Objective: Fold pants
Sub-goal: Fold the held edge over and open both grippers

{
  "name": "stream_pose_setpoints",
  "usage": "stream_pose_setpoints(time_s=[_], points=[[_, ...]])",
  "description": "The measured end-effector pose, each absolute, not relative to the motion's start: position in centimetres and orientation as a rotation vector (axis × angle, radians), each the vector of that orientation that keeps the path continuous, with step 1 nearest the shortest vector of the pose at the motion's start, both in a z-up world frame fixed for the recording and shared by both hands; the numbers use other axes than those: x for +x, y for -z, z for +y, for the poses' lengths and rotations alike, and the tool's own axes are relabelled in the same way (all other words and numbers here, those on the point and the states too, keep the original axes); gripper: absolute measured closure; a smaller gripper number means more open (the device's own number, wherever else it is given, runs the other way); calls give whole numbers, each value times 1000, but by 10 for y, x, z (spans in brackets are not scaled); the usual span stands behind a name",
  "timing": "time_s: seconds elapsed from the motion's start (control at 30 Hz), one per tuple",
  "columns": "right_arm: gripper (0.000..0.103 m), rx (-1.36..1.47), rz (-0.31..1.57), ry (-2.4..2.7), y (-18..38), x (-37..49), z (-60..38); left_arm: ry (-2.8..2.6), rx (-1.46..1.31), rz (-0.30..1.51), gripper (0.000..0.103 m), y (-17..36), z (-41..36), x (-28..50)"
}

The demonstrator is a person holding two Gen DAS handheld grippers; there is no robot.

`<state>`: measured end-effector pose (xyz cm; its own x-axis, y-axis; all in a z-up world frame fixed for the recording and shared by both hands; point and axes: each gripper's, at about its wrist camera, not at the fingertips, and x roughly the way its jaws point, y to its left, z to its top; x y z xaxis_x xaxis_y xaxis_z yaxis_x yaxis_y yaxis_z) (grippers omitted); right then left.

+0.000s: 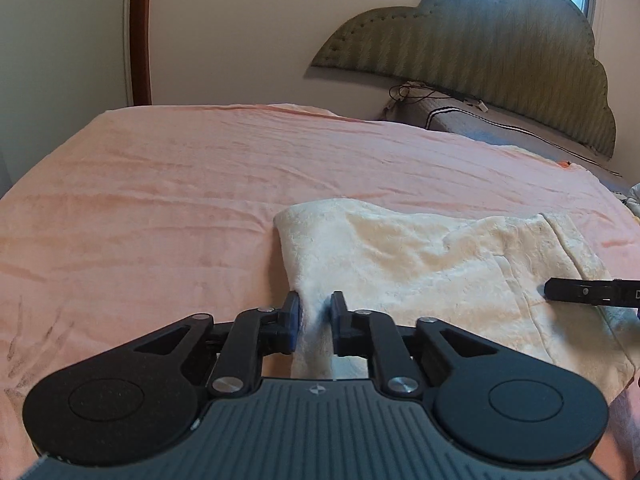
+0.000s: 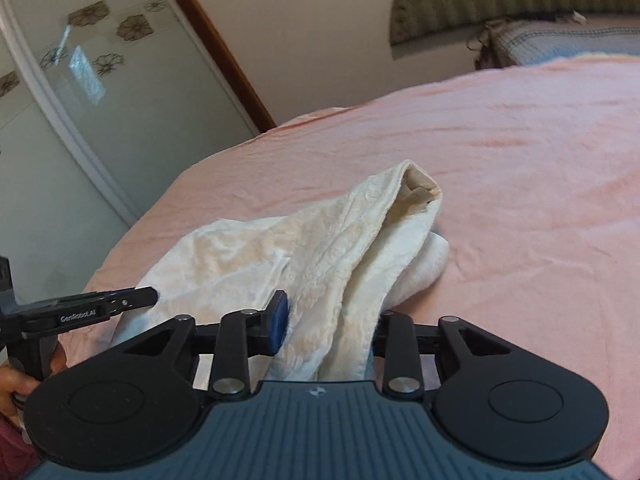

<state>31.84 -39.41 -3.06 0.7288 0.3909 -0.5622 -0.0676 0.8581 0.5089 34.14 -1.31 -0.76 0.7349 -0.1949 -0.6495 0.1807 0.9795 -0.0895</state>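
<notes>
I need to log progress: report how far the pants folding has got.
Done: the cream pants lie doubled over on the pink bedspread. In hand: cloth sits between the jaws of the left gripper and right gripper; neither plainly pinches. Left: the bundle looks loose and uneven, so flattening and probably another fold.

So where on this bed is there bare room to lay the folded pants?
Free: the pink bedspread left of and beyond the cream fleece pants, up to the grey pillow. Crowded: the near edge, where the left gripper and right gripper straddle the fabric.
</notes>
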Motion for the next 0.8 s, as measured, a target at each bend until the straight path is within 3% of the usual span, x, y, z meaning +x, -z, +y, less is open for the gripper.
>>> stream_pose_setpoints(time_s=[0.07, 0.2, 0.3, 0.43, 0.5, 0.6, 0.73, 0.8], points=[[64, 492, 715, -236, 31, 304, -400, 190, 5, 702, 73, 1, -10, 328], [57, 276, 624, -6, 5, 254, -387, 164, 22, 685, 46, -9, -4, 298], [57, 162, 523, -69, -12, 217, -366, 171, 7, 696, 40, -8, -2, 284], [59, 117, 636, -159, 1, 219, -343, 135, 84, 794, 37, 16, -12, 291], [57, 120, 679, -49, 13, 221, -346, 93, -2, 790, 40, 11, -1, 280], [57, 167, 599, -103, 3, 199, -342, 96, -50, 740, 30, 4, 10, 257], [43, 21, 620, -85, 11, 201, -320, 69, 57, 779, 24, 19, 1, 258], [45, 67, 670, -19, 21, 209, -330, 43, 5, 785, 27, 15, 9, 256]])
